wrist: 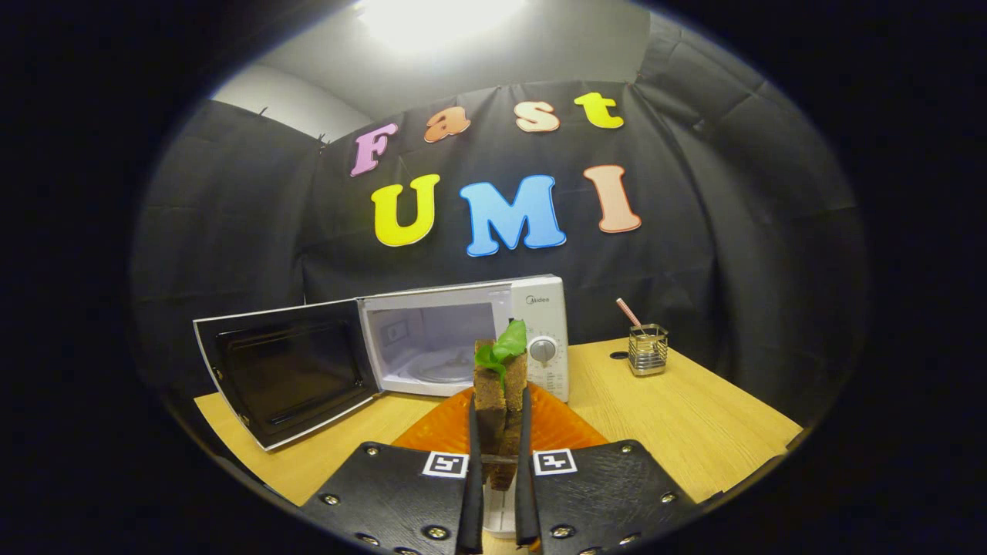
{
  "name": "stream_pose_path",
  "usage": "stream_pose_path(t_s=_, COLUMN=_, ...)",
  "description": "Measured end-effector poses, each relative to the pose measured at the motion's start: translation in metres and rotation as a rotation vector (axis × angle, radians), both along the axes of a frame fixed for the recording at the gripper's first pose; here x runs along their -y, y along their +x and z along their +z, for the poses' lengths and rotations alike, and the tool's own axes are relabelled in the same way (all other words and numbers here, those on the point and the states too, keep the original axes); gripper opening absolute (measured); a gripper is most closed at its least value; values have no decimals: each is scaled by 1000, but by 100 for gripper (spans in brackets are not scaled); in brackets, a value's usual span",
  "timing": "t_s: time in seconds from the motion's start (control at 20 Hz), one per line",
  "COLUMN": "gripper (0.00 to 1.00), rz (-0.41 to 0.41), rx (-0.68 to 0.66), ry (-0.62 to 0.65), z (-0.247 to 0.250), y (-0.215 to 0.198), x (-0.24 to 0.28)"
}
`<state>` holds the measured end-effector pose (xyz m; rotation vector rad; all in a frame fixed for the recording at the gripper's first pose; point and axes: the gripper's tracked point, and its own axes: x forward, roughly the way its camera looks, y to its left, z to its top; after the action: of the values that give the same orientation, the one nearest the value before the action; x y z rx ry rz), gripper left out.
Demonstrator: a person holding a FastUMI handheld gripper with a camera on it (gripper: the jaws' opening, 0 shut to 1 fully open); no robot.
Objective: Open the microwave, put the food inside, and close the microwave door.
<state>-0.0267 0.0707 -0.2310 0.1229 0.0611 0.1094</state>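
Claw (500, 462) level, aimed forward across the tabletop (694, 416) toward the microwave (463, 339), raised a little above the surface.

Tabletop: light wood, carries everything. Microwave white, standing at the far side, straight ahead beyond the fingers. Its door (289, 370) is swung fully open to the left; the cavity and glass turntable (443, 366) are exposed. Control panel with dial at the right of the cavity.

Orange plate (555, 428) lies on the tabletop under and just ahead of the fingers, in front of the microwave.

Small metal-and-glass holder (648, 349) with a pink stick (628, 312) stands well to the right of the microwave.

Claw narrow: both fingers (473, 470) press on the food (500, 401), a brown block topped with a green leaf, held upright between them, above the plate.
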Motion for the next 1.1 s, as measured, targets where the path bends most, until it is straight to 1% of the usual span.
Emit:
stream_pose_path(t_s=0.25, gripper=16, rz=50, rx=14, ry=-2, z=13, y=24, x=-33)
stream_pose_path(t_s=0.35, gripper=16, rz=77, rx=15, ry=19, z=17, y=36, x=-49)
stream_pose_path(t_s=0.6, gripper=16, rz=149, rx=11, ry=139, z=24, y=70, x=-89)
stream_pose_path(t_s=0.7, gripper=16, rz=160, rx=4, ry=182, z=24, y=83, x=-101)
stream_pose_path(t_s=0.8, gripper=16, rz=158, rx=-4, ry=246, z=23, y=96, x=-107)
stream_pose_path(t_s=0.9, gripper=16, rz=147, rx=-27, ry=345, z=20, y=111, x=-111)
stream_pose_path(t_s=1.1, gripper=16, rz=77, rx=-55, ry=531, z=10, y=141, x=-105)
